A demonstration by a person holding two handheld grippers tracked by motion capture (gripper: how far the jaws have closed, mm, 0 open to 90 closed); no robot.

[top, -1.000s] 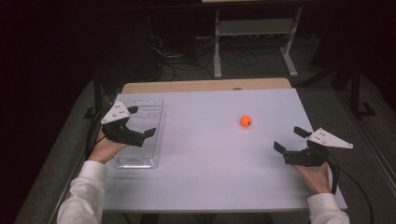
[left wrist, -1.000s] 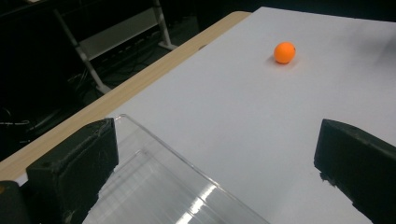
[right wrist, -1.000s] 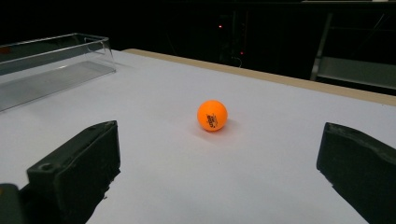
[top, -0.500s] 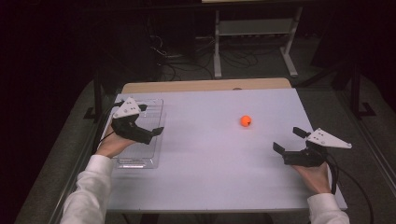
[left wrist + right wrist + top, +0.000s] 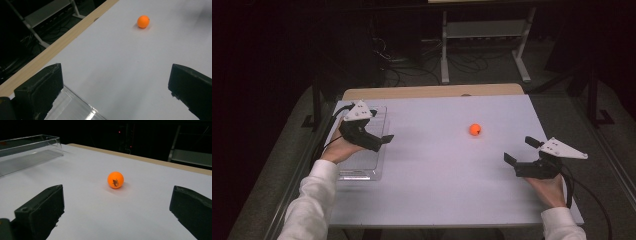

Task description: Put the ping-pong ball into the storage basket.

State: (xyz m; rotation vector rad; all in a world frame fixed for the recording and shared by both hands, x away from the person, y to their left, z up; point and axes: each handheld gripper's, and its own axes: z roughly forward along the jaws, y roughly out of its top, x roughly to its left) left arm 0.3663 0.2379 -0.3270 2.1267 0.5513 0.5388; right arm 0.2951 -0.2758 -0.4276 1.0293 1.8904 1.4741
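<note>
Resting alone on the white table top (image 5: 437,200), a small orange ball (image 5: 475,129) sits right of centre toward the far side, between two wide-open hand-held tools.

Dark print marks the ball's near face in the right gripper view (image 5: 115,180), too small to read; being round, it has no long axis or heading. The left gripper (image 5: 379,139) hovers over a clear plastic rectangular tray (image 5: 362,167) at the table's left edge, its jaws spread and empty, aimed right toward the ball; the tray's long axis runs near to far. The right gripper (image 5: 521,150) sits near the right edge, jaws parted and empty, pointing left and far. Bare white surface surrounds the ball on all sides, and a pale wooden strip (image 5: 432,92) borders the far edge.
</note>
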